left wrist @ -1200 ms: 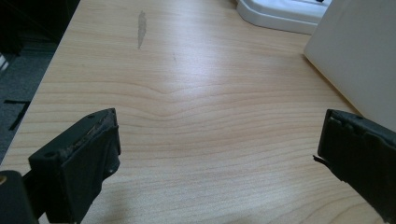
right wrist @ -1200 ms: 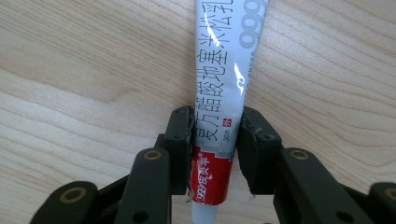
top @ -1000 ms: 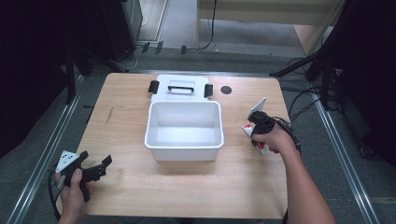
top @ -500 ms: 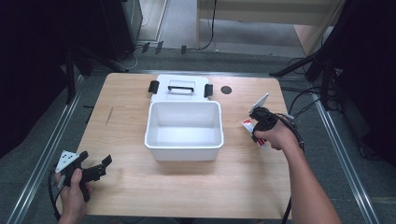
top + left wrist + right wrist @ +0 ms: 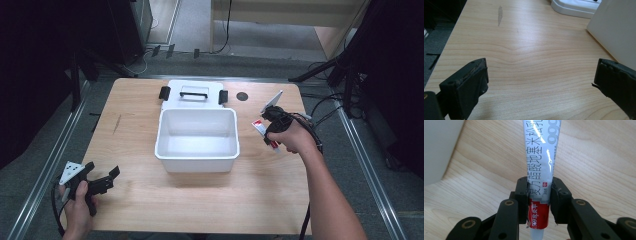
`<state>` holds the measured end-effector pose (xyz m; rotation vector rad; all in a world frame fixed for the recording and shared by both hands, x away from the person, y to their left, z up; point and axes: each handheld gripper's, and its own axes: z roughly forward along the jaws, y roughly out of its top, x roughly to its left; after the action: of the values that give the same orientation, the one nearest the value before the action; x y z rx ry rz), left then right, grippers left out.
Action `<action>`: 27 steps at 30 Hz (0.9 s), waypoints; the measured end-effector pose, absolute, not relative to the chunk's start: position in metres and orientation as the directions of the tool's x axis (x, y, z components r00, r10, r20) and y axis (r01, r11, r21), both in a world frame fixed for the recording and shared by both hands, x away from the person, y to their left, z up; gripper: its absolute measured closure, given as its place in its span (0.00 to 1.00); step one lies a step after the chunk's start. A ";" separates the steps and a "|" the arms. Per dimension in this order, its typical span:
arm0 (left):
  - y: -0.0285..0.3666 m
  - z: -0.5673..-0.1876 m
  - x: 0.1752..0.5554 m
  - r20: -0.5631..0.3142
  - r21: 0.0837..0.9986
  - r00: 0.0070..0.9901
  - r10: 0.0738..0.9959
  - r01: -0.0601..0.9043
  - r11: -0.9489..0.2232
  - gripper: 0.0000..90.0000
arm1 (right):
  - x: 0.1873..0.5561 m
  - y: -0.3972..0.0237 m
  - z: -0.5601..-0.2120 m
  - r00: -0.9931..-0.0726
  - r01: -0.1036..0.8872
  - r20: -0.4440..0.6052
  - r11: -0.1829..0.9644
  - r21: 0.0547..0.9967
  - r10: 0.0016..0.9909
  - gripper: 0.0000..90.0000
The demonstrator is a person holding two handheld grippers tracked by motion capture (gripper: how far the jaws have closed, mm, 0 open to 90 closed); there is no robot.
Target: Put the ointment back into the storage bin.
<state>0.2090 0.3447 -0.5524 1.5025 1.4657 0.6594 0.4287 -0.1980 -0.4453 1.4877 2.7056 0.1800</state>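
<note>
The table [image 5: 135, 130] takes up the middle of the high view. At its centre stands an empty white bin [image 5: 197, 137], with a white lid [image 5: 194, 94] flat behind it, toward the top of the frame. The right tongs [image 5: 265, 131], right of centre, are clamped on a tube [image 5: 263, 131] near its capped end. In the right gripper view the tube [image 5: 541, 170] runs straight up the frame, in line with the jaws. It is held above the wood just right of the bin, so I'd guess it goes left over the rim. The left tongs [image 5: 107, 181] gape wide and empty at lower left, much farther from the tube
</note>
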 end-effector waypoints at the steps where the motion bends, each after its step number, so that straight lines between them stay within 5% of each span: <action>1: 0.345 -0.552 0.209 -0.213 0.869 0.153 0.965 0.481 0.116 0.00 | 0.429 -0.197 -0.442 -0.538 0.837 0.010 0.533 0.126 0.843 0.79; 27: 0.345 -0.552 0.209 -0.212 0.869 0.152 0.965 0.481 0.115 0.00 | 0.435 -0.153 -0.376 -0.610 0.772 0.002 0.594 0.224 0.792 0.79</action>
<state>0.2091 0.3446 -0.5524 1.5041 1.4663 0.6602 0.4346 -0.1531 -0.3760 1.3372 2.7166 0.3102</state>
